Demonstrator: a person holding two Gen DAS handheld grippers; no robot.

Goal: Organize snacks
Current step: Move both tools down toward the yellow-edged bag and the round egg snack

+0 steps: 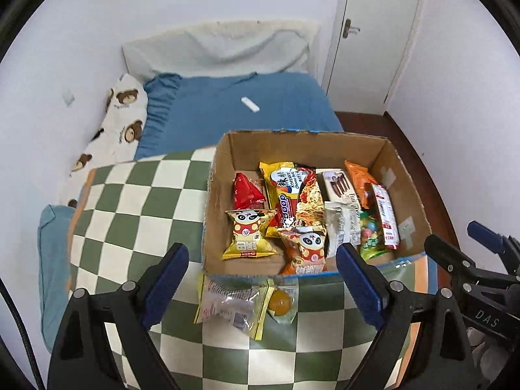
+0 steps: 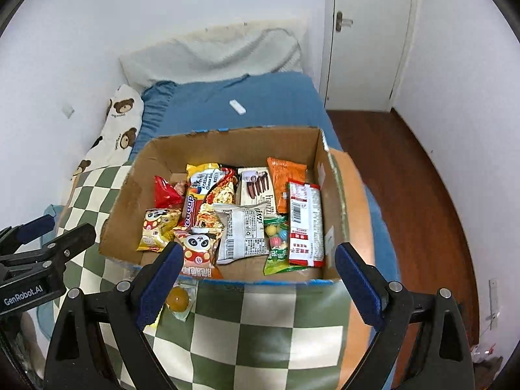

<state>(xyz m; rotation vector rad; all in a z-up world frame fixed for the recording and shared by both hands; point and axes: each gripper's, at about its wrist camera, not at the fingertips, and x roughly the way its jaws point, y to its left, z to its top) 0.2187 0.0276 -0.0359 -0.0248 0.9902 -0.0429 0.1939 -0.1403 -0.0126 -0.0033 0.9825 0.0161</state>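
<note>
A cardboard box (image 1: 403, 175) is sitting on a green-and-white checkered cushion (image 1: 130, 201) on a blue-sheeted bed (image 1: 227, 107), packed with snacks. Two panda-face packets are lying at its near side, a yellow one (image 1: 248, 234) and an orange one (image 1: 307, 252). A yellow noodle pack (image 1: 286, 191) is showing "Korean" in its print, a cream chocolate-biscuit box (image 2: 256, 190) is lying beside an orange packet (image 2: 286, 182), and a red-and-white stick pack (image 2: 305, 224) is turning its barcode upward near a gumball bag (image 2: 278, 243). Outside the box, a clear-and-yellow wrapper (image 1: 232, 305) and a round orange jelly cup (image 1: 280, 300) are resting on the cushion just below its front wall. The left gripper (image 1: 262, 287) is hovering wide over these two, holding nothing. The right gripper (image 2: 258, 287), marked "DAS" in the left view, is gaping equally wide and empty at the box's front edge.
</note>
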